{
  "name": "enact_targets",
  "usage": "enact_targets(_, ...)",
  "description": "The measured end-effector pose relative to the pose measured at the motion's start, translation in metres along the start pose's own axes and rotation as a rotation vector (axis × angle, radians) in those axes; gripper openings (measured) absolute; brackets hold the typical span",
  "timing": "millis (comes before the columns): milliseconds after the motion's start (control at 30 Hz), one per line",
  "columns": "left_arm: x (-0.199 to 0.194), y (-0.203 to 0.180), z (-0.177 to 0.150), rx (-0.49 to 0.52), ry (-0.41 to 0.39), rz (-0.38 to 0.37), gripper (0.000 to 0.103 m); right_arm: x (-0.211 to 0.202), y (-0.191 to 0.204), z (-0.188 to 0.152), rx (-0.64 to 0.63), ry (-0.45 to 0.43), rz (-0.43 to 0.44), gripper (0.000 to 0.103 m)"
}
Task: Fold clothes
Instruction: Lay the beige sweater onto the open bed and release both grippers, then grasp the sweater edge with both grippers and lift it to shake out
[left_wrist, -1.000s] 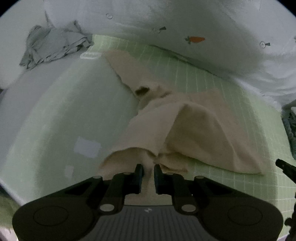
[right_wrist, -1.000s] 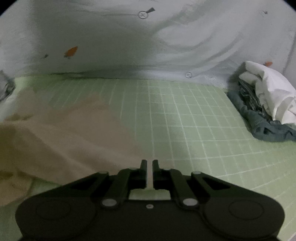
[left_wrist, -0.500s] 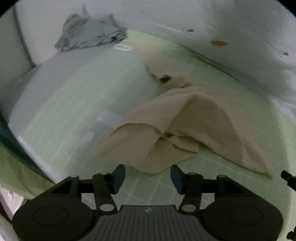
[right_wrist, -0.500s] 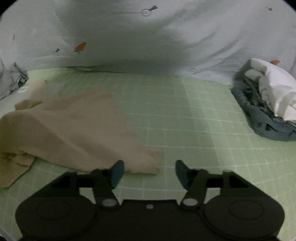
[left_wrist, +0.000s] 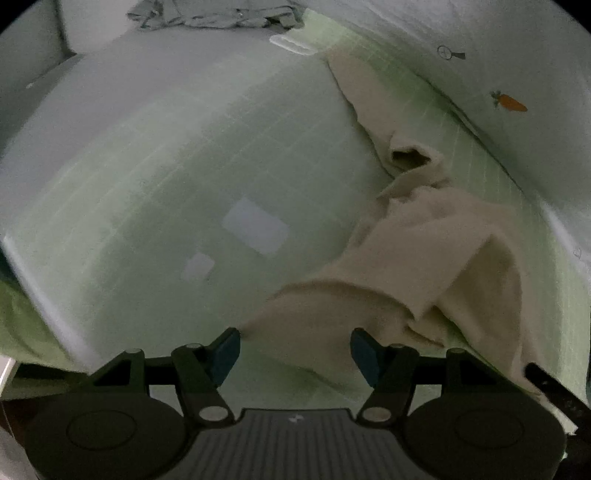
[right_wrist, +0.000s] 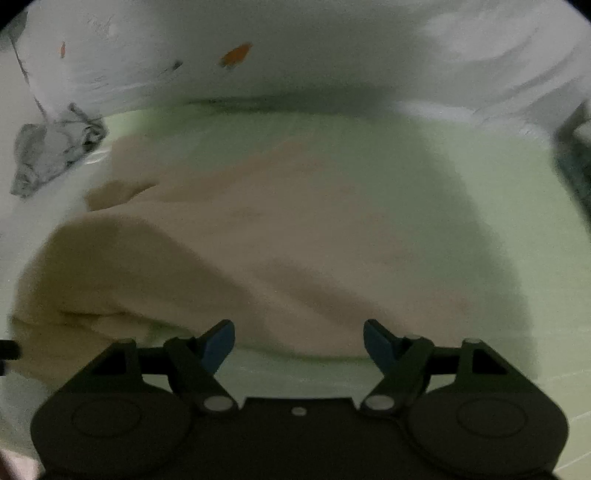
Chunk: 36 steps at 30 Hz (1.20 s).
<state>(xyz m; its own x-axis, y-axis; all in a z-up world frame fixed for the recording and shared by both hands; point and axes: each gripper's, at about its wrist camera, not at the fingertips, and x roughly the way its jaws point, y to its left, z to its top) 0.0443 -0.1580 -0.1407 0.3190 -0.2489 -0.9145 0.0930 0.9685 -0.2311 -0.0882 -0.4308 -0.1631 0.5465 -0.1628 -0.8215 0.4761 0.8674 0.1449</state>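
A beige garment (left_wrist: 436, 258) lies rumpled on the green grid mat (left_wrist: 184, 166), with one long part stretching to the far edge. In the left wrist view it fills the right half. My left gripper (left_wrist: 295, 350) is open and empty, just above the garment's near edge. In the right wrist view the garment (right_wrist: 258, 251) is blurred and fills the middle. My right gripper (right_wrist: 299, 341) is open and empty, at the garment's near hem over the mat (right_wrist: 461, 184).
A grey crumpled garment (left_wrist: 218, 13) lies at the far left corner, also in the right wrist view (right_wrist: 51, 155). A white sheet with carrot prints (right_wrist: 295, 55) rises behind the mat. A dark pile of clothes (right_wrist: 576, 155) sits at the right edge.
Both grippers opened and let go of the beige garment. The left gripper swung left and the right gripper swung left over the garment, which dropped onto the mat.
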Motion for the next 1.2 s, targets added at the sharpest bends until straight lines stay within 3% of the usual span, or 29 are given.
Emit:
enact_targets(233,0.021,0.017,0.027,0.128,0.098,-0.072,0.067,0.037,0.072,-0.004,0.019,0.111,0.114,0.051)
enact_targets(367,0.034,0.023,0.037,0.153,0.176,-0.141,0.062,0.054,0.106,-0.003,0.018,0.114,0.106,0.043)
enact_targets(467,0.043,0.027,0.045,0.16,0.238,-0.189,0.046,0.062,0.117,0.0,0.01,0.127,0.083,0.024)
enact_targets(500,0.047,0.028,0.048,0.153,0.261,-0.205,0.035,0.063,0.118,0.001,0.007,0.126,0.074,0.023)
enact_targets(533,0.05,0.029,0.05,0.146,0.281,-0.215,0.022,0.063,0.117,0.001,0.004,0.126,0.067,0.014)
enact_targets(633,0.057,0.028,0.057,0.124,0.312,-0.228,0.005,0.057,0.105,0.002,0.037,0.104,0.077,0.007)
enact_targets(733,0.053,0.024,0.068,0.104,0.307,-0.252,0.001,0.042,0.097,0.006,0.062,0.041,0.056,0.005)
enact_targets(833,0.04,0.013,0.084,0.087,0.265,-0.309,0.001,0.021,0.082,0.023,0.081,-0.045,0.024,0.005)
enact_targets(967,0.023,-0.016,0.123,0.072,0.189,-0.446,0.001,0.007,0.054,0.073,0.136,-0.168,0.007,0.005)
enact_targets(1100,0.009,-0.059,0.185,0.095,0.032,-0.535,0.001,0.009,0.031,0.138,0.175,-0.278,0.004,0.005)
enact_targets(1200,0.009,-0.089,0.236,0.093,-0.131,-0.536,0.002,0.021,0.016,0.196,0.197,-0.355,-0.013,0.005)
